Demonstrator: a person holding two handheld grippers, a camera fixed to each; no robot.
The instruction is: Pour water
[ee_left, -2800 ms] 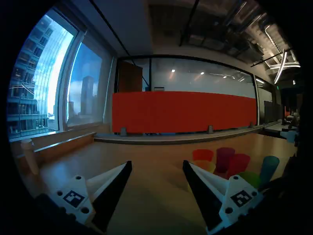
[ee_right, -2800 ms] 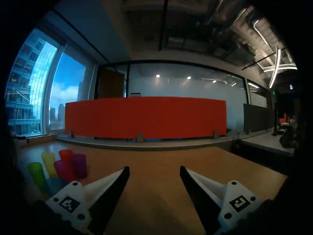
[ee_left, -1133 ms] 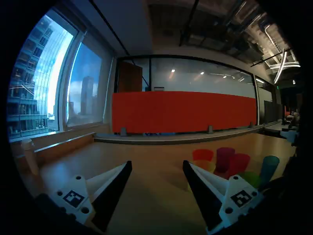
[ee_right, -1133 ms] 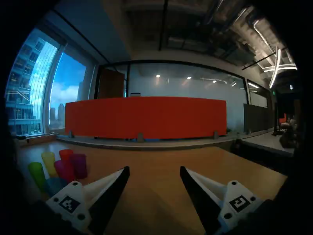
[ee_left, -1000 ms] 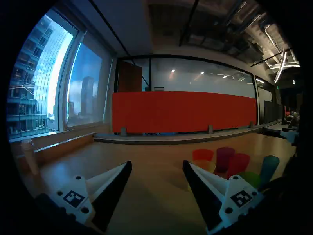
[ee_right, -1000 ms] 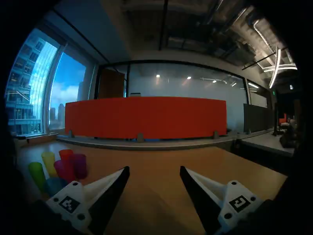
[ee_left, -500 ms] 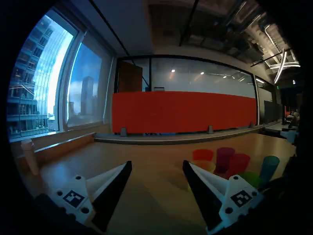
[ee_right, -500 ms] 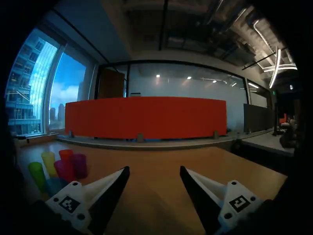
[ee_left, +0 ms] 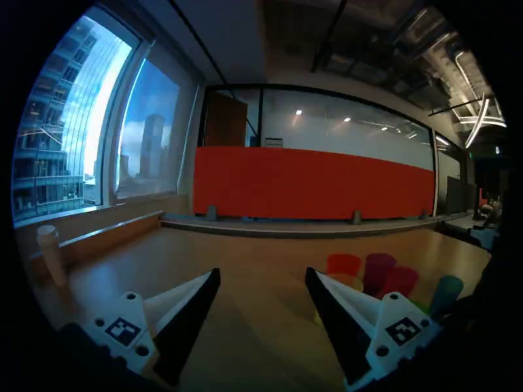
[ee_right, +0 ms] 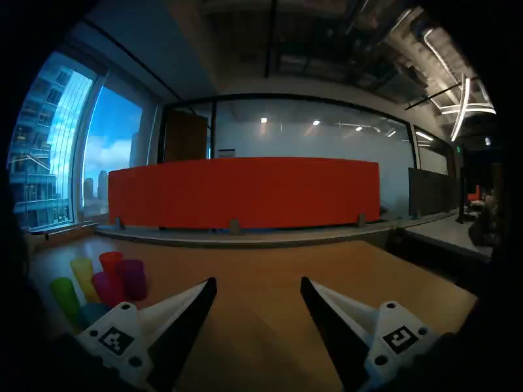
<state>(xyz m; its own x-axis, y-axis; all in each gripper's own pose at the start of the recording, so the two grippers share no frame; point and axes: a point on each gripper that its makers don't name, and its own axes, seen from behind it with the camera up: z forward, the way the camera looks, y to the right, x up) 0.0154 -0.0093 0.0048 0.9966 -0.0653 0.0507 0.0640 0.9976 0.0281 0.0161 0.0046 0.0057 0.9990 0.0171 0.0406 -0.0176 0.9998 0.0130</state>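
L gripper (ee_left: 261, 270): jaws spread, nothing btwn, low over table (ee_left: 255, 243). Cups (ee_left: 378, 271) bunched on table just past its right finger. R gripper (ee_right: 257, 279): jaws spread, empty; cups well off to its left. Cylinder (ee_left: 50, 253) upright near window.

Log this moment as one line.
left claw open, empty | right claw open, empty | cups clustered on table, untouched | pour not started

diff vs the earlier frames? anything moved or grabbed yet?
The left hand-held gripper has just started moving: its view shifts slightly and the coloured cups now smear with motion blur. The right hand-held gripper shifts only a touch. Nothing taken or released: both stay open and empty, and the cups stay clustered on the wooden table.
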